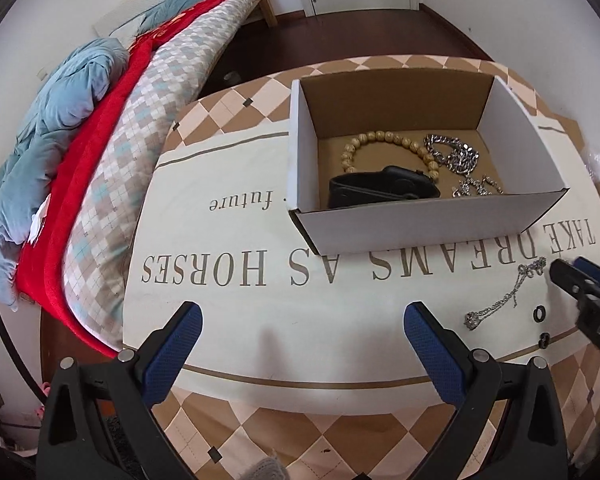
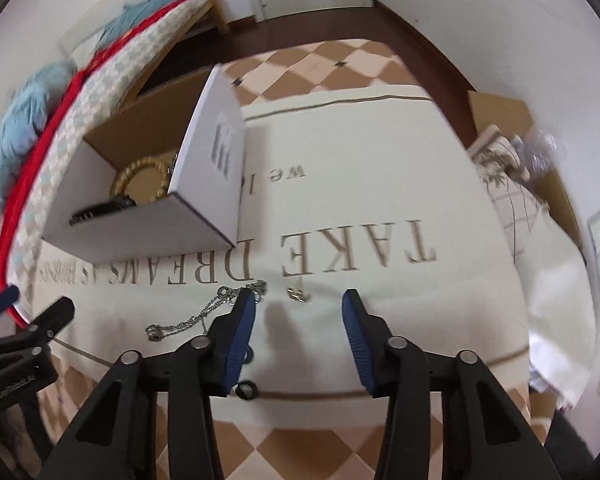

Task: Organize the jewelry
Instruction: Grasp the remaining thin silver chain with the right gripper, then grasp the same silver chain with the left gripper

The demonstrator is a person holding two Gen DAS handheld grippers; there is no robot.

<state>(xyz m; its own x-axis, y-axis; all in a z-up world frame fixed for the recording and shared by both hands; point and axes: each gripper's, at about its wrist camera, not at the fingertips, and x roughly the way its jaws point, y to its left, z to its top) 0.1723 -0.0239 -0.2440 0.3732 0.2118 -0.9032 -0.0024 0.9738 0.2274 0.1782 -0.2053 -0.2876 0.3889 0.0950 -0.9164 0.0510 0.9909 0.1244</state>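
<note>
An open white cardboard box (image 1: pixel 424 220) stands on the printed tablecloth. It holds a beaded bracelet (image 1: pixel 384 138), silver chains (image 1: pixel 458 156) and a black strap (image 1: pixel 380 190). A thin silver necklace (image 1: pixel 504 300) lies on the cloth in front of the box, with two small black rings (image 1: pixel 539 313) beside it. My left gripper (image 1: pixel 302 330) is open and empty above the cloth. My right gripper (image 2: pixel 299 322) is open and empty, low over the cloth, with the necklace (image 2: pixel 204 314) by its left finger, a small gold piece (image 2: pixel 298 295) just ahead and a black ring (image 2: pixel 247 390) beneath.
A bed with a checked quilt, red blanket and blue bedding (image 1: pixel 80 160) runs along the left of the table. The box (image 2: pixel 148 236) is at the right gripper's left. Papers and a plastic-wrapped item (image 2: pixel 536 160) lie at the table's right edge.
</note>
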